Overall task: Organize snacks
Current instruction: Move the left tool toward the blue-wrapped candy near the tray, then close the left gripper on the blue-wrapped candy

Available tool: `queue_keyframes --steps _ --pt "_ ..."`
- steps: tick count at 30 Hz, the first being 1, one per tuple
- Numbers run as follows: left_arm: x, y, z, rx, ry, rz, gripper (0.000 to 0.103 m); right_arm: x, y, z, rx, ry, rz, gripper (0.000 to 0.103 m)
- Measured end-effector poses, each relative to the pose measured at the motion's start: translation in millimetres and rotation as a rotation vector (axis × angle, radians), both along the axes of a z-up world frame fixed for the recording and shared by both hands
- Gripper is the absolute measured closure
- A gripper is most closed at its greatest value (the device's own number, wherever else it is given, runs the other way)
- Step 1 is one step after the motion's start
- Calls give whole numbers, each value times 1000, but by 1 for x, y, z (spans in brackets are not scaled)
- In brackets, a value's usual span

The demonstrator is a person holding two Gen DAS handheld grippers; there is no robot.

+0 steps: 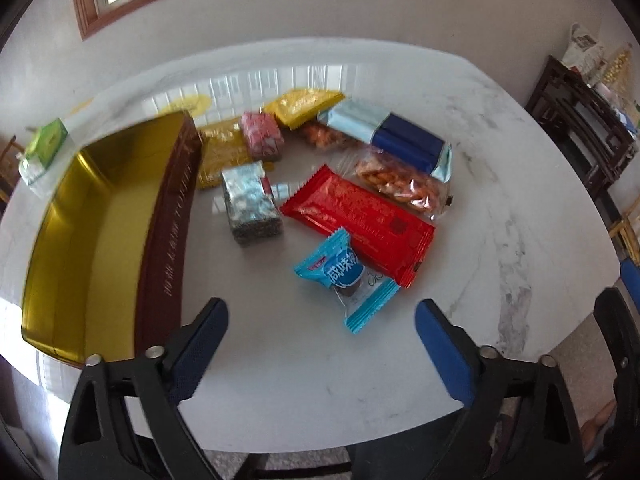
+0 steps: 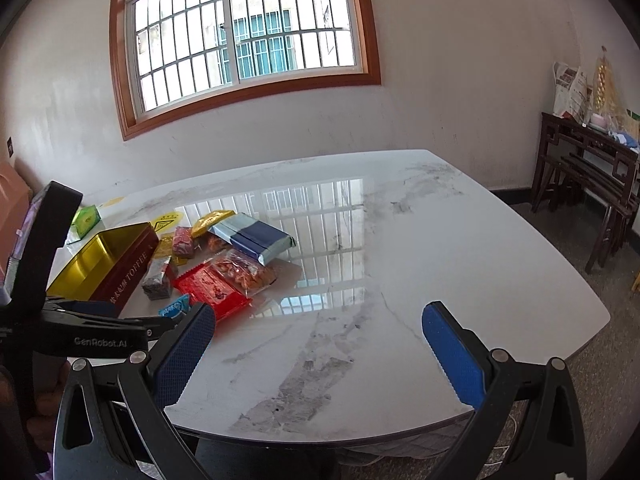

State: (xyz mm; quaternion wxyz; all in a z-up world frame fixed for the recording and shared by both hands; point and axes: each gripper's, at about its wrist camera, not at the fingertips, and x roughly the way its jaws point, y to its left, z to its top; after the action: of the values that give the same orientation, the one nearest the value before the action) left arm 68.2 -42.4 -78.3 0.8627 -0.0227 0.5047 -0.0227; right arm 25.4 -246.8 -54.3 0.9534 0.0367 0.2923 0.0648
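**Snacks spread beside an open toffee tin**

The tin [image 2: 120, 264] sits at the left of the white marble table [image 2: 440, 248], lid off, gold inside, its dark red wall lettered "TOPPEE" or "TOFFEE" after some Chinese characters I cannot make out. Just right of it lie the snacks: a silver-wrapped block [image 1: 251, 204], a pink one [image 1: 262, 141], a yellow packet [image 1: 304, 106], a long blue and pale blue pack [image 1: 394, 136] resting over a clear bag of orange crackers [image 1: 402, 184], and a red packet [image 1: 358, 220] whose print is too blurred to read. Nearest the left gripper [image 1: 322, 354] is a small turquoise wrapper [image 1: 346, 278] with white Chinese characters, overlapping the red packet's corner.

Both grippers are released and empty. The left hangs over bare table just short of the turquoise wrapper; its side reads "GenRobot.AI". The right gripper [image 2: 318, 354] hovers over the table's near edge, well apart from the snacks.

A green carton [image 1: 46, 148] lies beyond the tin. A barred window [image 2: 244, 36] and a dark wooden side table [image 2: 592, 168] stand behind.
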Motion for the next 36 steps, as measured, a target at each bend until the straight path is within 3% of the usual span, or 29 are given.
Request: queue_keyframes --steps 6,29,36 --pt "11 11 -12 -59 66 68 13 6 -5 -8 15 21 -6 0" --pt "41 6 -23 -96 106 148 14 27 -24 -39 65 110 -16 0" --pt "46 13 -28 -114 106 175 30 33 -26 -44 72 132 -16 0"
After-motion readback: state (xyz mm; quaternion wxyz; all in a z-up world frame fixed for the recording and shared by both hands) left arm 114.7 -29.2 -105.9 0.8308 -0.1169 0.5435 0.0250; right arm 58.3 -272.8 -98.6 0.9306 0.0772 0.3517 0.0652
